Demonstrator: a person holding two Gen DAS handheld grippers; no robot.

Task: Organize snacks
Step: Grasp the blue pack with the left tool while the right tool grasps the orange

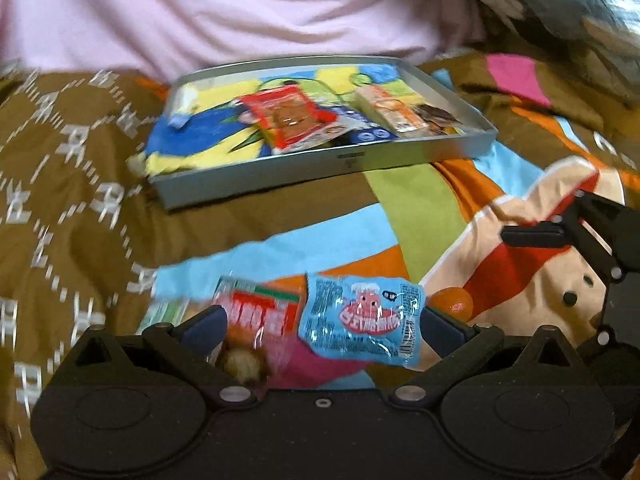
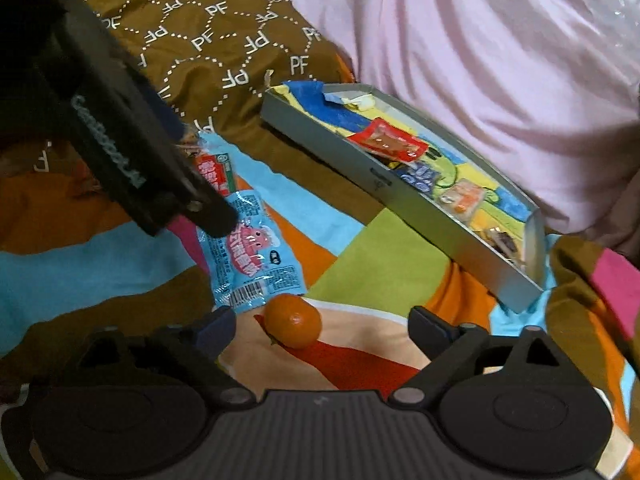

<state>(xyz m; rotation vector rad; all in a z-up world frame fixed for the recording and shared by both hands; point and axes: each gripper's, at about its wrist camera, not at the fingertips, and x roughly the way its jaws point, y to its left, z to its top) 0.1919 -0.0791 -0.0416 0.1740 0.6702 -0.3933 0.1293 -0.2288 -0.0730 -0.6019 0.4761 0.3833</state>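
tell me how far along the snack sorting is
Partly done. The grey tray already holds a red packet and an orange packet. Nothing is gripped: the left gripper stands open around the blue packet, and the right gripper is open near the small orange. Those two and a red-and-green packet remain on the blanket.

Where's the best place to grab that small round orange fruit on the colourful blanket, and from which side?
Grip the small round orange fruit across its widest middle, coming from above and in front with the right hand-held gripper, whose jaws stand open around it. The blue plastic snack packet lies close behind, so probably avoid reaching from that side.
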